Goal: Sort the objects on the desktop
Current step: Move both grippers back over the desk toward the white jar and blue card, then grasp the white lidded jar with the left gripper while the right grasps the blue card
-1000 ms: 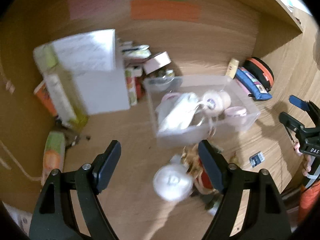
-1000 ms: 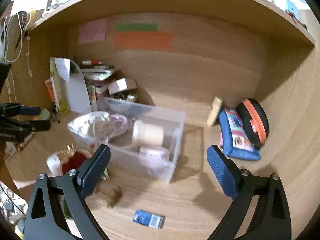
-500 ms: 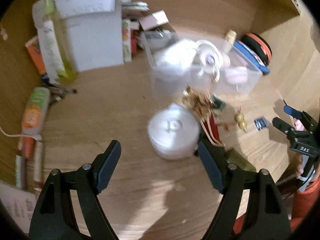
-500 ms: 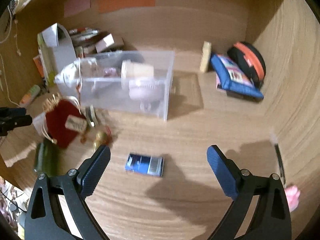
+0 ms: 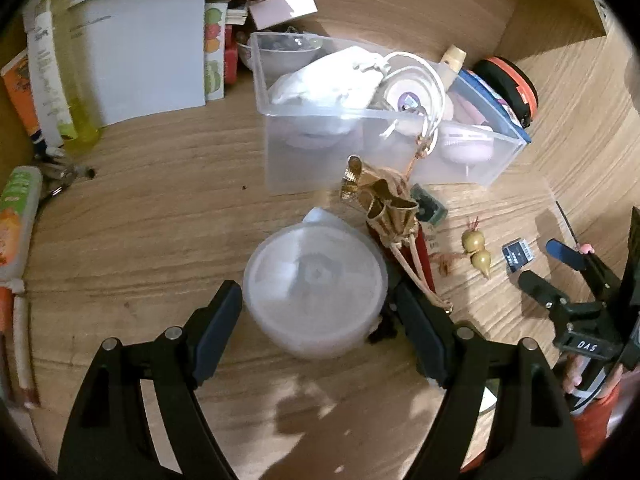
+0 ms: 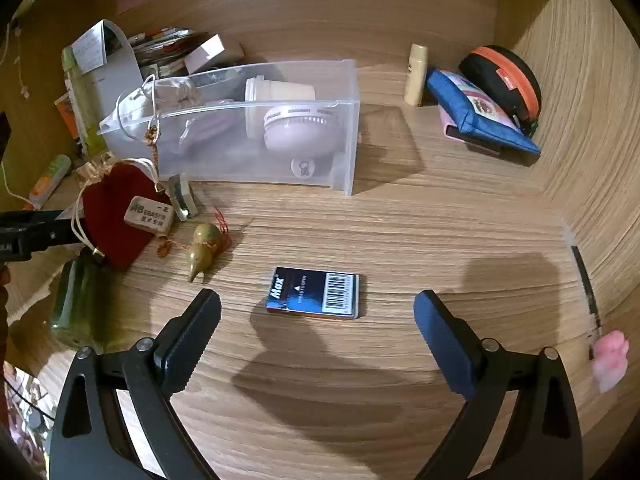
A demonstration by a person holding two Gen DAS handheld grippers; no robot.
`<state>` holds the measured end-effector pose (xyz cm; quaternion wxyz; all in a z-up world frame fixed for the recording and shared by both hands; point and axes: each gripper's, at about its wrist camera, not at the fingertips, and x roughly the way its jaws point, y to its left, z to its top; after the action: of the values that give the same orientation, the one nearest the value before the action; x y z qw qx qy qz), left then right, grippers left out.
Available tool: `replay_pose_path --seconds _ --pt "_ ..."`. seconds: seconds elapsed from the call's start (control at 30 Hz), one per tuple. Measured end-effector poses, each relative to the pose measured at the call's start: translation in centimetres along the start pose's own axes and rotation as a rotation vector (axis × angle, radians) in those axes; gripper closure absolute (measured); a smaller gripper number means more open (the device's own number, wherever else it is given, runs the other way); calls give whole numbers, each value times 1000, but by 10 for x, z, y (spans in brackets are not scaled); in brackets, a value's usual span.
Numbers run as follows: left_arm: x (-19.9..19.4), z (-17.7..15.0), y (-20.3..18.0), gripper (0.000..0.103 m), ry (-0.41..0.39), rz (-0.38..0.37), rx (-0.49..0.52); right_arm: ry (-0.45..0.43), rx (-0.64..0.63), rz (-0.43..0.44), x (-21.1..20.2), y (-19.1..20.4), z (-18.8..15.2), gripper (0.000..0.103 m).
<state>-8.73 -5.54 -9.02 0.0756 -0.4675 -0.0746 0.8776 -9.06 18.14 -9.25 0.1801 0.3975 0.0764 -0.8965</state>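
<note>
My left gripper is open, its jaws on either side of a round white lidded tub on the wooden desk, not pressing it. A red drawstring pouch with gold trim lies beside the tub, with an eraser on it. My right gripper is open and empty just above a blue Max card pack. A clear plastic bin behind holds a white bag, a cream jar and a pink round case. A small gourd charm lies between pouch and pack.
A white folder, books and tubes stand at the back left. A blue pencil case, a black-orange pouch and a cream tube lie at the back right. A green jar stands at the left front. A pink-tipped pen lies right.
My left gripper has moved forward and down until the white tub sits between its jaws. My right gripper has dropped closer to the blue card pack. Both stay open.
</note>
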Motion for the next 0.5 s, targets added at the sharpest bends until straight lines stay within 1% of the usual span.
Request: replay_pose_path --seconds 0.1,0.13,0.2,0.33,0.4,0.47,0.5 --pt "4 3 1 25 -9 6 -2 -2 -2 -26 4 4 0 8" --pt "4 4 1 27 -10 4 -2 3 -5 -33 5 5 0 9" --pt "6 5 3 36 -12 -2 -6 8 -11 -39 7 6 -1 11" --pt "8 8 9 38 -18 -6 -18 25 -12 -16 13 7 -3 21" --pt "8 8 11 38 -24 -5 -28 4 -8 -16 13 7 -4 24" --pt "7 6 12 38 -33 -3 -38 -9 -8 -14 12 6 -4 32" --pt "7 6 11 38 -36 -1 -40 -15 -7 -15 12 5 -4 34"
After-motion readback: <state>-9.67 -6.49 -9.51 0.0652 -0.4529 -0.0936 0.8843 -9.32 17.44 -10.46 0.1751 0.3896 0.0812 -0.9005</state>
